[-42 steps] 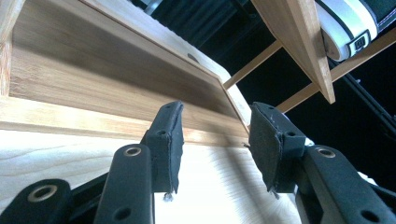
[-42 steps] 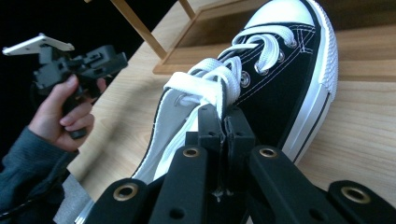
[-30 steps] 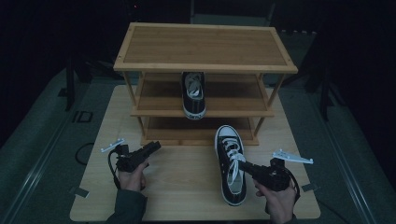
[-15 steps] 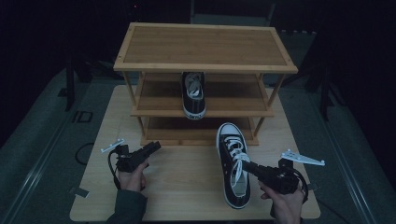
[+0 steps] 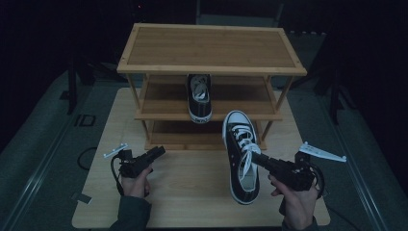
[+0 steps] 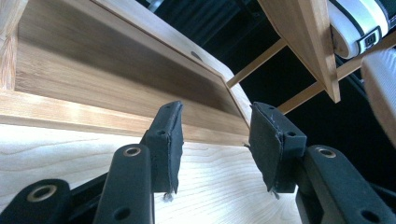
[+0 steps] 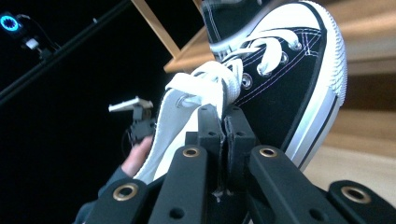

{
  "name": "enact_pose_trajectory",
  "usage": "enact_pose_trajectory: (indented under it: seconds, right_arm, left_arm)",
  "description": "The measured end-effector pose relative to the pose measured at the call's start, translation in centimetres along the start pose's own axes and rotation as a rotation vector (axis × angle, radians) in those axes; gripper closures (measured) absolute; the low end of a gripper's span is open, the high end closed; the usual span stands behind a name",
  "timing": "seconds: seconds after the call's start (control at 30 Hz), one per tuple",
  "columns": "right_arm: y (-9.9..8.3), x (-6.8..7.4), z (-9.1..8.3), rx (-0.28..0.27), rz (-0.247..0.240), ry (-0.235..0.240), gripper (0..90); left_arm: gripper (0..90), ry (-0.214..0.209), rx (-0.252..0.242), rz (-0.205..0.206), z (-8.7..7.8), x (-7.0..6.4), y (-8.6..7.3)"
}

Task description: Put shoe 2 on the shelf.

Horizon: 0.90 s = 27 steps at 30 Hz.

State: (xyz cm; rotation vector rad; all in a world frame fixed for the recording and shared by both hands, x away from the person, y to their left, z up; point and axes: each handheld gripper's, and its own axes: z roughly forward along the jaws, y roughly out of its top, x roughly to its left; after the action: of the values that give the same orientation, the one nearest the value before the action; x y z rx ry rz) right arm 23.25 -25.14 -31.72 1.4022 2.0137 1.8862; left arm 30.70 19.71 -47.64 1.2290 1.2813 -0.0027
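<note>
Black canvas sneaker (image 5: 242, 159) gripped at side wall by right gripper (image 5: 256, 159), jaws pinched tight on collar edge beside laces. Sneaker held over wooden table (image 5: 192, 192), in front of shoe rack (image 5: 211, 48). Long axis run front-to-back, toe pointed toward rack, heel toward person. Second sneaker (image 5: 200, 97) seen on middle shelf. Left gripper (image 5: 159, 152) held low over table, jaws spread wide, nothing between.

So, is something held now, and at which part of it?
The right hand-held gripper is shut on the black sneaker, pinching the side edge of its opening by the laces. The left hand-held gripper is open and holds nothing.
</note>
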Motion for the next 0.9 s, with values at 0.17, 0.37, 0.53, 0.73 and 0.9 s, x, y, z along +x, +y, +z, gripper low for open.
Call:
enact_pose_trajectory:
  seconds: [0.17, 0.37, 0.53, 0.73, 0.9]
  right_arm:
    - [2.0, -0.4, 1.1, -0.022, 0.01, 0.007, 87.8]
    - [4.2, -2.0, 3.7, -0.041, 0.002, -0.035, 87.8]
    - [5.4, -2.8, 5.4, -0.061, -0.025, -0.086, 87.8]
    - [7.1, -4.4, 8.2, -0.081, -0.008, -0.096, 87.8]
    - [8.3, -5.3, 9.8, -0.07, -0.013, -0.112, 87.8]
  left_arm:
    - [55.0, 0.0, -0.002, -0.004, 0.0, 0.0, 0.0]
    - [55.0, 0.0, -0.004, -0.011, -0.1, 0.2, 0.0]
    - [55.0, -0.001, -0.002, -0.011, 0.0, 0.2, 0.0]
    - [55.0, -0.001, -0.003, -0.009, 0.0, 0.3, 0.0]
    - [55.0, -0.003, -0.005, -0.016, 0.0, 0.4, 0.1]
